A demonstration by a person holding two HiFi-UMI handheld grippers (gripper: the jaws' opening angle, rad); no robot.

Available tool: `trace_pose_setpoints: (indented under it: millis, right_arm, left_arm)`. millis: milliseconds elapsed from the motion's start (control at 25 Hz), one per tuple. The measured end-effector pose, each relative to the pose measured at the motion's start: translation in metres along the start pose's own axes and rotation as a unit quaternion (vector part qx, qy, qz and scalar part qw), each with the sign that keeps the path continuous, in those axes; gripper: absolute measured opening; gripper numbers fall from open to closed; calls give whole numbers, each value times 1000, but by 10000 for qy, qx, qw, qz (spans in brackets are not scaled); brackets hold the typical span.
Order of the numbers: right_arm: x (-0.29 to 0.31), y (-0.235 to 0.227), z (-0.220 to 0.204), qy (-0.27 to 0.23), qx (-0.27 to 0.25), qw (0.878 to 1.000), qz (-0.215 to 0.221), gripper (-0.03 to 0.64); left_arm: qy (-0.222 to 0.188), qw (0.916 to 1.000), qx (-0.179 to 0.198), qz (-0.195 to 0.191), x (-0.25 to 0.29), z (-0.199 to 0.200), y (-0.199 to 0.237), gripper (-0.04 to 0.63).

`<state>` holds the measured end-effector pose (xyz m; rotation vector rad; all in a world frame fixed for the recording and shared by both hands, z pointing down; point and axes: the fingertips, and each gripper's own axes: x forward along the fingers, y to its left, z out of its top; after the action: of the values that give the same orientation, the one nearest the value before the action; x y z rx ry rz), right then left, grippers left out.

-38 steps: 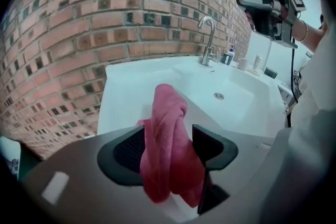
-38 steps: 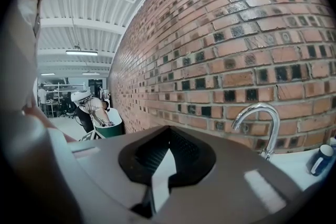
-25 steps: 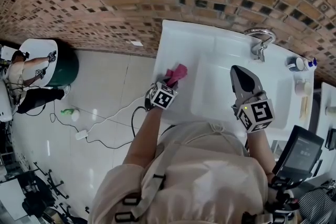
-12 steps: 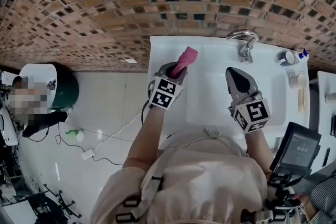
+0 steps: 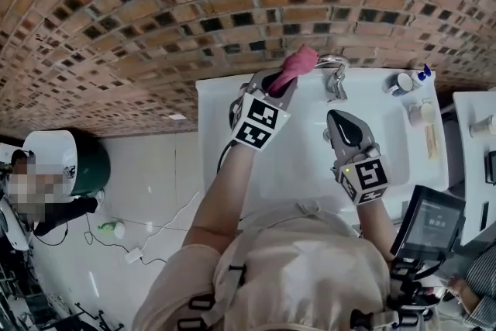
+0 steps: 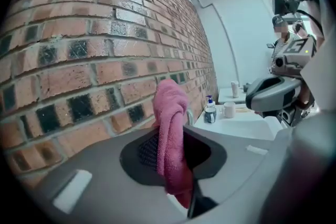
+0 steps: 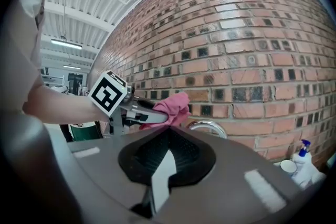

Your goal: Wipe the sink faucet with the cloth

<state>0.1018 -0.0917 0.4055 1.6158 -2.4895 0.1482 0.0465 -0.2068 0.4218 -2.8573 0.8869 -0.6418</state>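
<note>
The pink cloth (image 5: pixel 299 61) sticks out of my left gripper (image 5: pixel 279 83), which is shut on it. It hangs just left of the chrome faucet (image 5: pixel 334 72) at the back of the white sink (image 5: pixel 310 167), close to the spout; I cannot tell if they touch. In the left gripper view the cloth (image 6: pixel 170 134) fills the jaws and hides most of the faucet (image 6: pixel 190 115). My right gripper (image 5: pixel 341 120) hovers over the basin in front of the faucet, tips together, holding nothing. Its own view shows the cloth (image 7: pixel 173 110) beside the faucet arch (image 7: pixel 210 126).
A brick wall (image 5: pixel 232 4) rises right behind the sink. A mug (image 5: pixel 401 81) and a soap bottle (image 5: pixel 421 75) stand on the sink's right rim. A screen device (image 5: pixel 434 225) sits at the lower right. A green bin (image 5: pixel 91 160) and cables lie on the floor at left.
My left gripper has lifted the cloth from the sink's left rim up and across to the faucet. The right gripper has shifted a little toward the faucet.
</note>
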Motion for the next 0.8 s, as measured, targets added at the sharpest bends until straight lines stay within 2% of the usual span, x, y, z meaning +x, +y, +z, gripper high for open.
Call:
trace_pose_setpoints:
  millis: [120,440,640,800]
  right_arm:
    - [-2,-14,-1,2,60,10000,-63,-12]
    - [-2,-40,-9,27,174,9998,-52,-12]
    - [-1,-48,-12,20,247,9997,-64,-12]
    - [-2,-50,-16,47,285,9996,-54,-12]
  left_arm:
    - [-187,9995,-216,-136,15,19,-4,72]
    - [-329,9986,-240,-333,58,48,-16,72]
    - [-174,9988,-356,-288,72,37,-16,74]
    - [-71,9969,-739,-258,72,15,-15,75]
